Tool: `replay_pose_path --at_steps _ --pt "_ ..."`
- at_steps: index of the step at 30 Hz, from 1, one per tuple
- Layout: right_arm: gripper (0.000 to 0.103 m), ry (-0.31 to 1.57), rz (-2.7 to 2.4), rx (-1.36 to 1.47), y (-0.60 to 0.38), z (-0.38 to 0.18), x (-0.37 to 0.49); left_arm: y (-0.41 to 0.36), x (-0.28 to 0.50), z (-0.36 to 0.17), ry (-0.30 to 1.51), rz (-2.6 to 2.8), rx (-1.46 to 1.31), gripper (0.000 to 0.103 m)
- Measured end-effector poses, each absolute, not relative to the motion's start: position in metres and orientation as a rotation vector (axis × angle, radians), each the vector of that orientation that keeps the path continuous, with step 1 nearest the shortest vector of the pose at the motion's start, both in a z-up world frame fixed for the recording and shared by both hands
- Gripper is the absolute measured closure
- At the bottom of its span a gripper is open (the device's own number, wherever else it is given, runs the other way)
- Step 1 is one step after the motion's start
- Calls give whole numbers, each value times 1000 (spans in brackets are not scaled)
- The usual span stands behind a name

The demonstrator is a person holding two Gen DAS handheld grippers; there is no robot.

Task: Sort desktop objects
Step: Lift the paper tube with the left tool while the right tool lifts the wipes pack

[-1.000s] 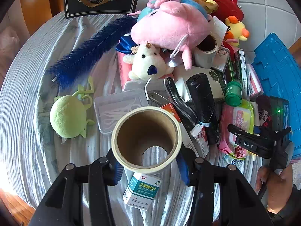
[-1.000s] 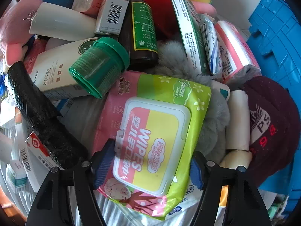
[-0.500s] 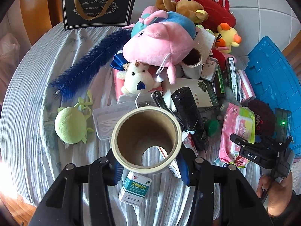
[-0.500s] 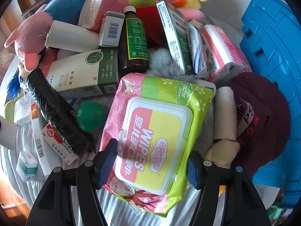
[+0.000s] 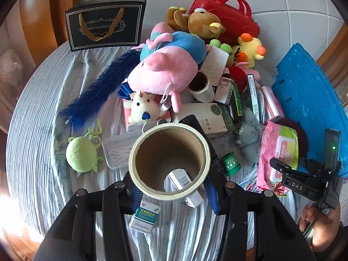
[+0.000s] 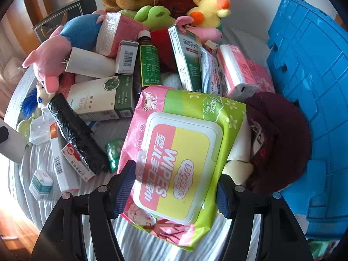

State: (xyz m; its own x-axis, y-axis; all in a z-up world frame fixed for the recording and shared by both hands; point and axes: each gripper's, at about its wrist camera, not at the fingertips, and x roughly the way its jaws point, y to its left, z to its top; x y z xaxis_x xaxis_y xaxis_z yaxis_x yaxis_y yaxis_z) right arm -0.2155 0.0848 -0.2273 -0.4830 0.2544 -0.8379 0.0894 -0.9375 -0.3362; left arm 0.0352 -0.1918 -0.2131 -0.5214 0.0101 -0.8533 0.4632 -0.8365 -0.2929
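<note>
My left gripper [image 5: 171, 187] is shut on a wide roll of tape [image 5: 169, 161] with a brown cardboard core, held above the cloth-covered round table [image 5: 37, 130]. In the right wrist view my right gripper [image 6: 176, 192] is shut on a pink and green pack of wipes [image 6: 180, 152], lifted over the pile. The same wipes pack [image 5: 276, 152] shows at the right of the left wrist view, with the right gripper's black body and a hand below it.
A heap of plush toys [image 5: 165, 71], medicine boxes [image 6: 102, 97], a brown bottle [image 6: 149, 63], a black roll [image 6: 76, 132] and a dark red cap [image 6: 276, 139] fills the table's far side. A blue crate [image 6: 311, 76] stands at right, a black paper bag [image 5: 104, 24] at back, a blue duster [image 5: 97, 91] and green plush [image 5: 80, 154] at left.
Both grippers have risen with their loads, so the pile looks smaller and farther. A green cap once beside the wipes now lies lower on the table by the black roll.
</note>
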Motion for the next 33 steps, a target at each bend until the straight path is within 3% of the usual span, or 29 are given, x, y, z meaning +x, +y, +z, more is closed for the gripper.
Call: replay_pose_path --at_steps 33 --pt "38 -422 2821 -1294 103 -67 -159 -127 19 -92 567 -2525 1182 57"
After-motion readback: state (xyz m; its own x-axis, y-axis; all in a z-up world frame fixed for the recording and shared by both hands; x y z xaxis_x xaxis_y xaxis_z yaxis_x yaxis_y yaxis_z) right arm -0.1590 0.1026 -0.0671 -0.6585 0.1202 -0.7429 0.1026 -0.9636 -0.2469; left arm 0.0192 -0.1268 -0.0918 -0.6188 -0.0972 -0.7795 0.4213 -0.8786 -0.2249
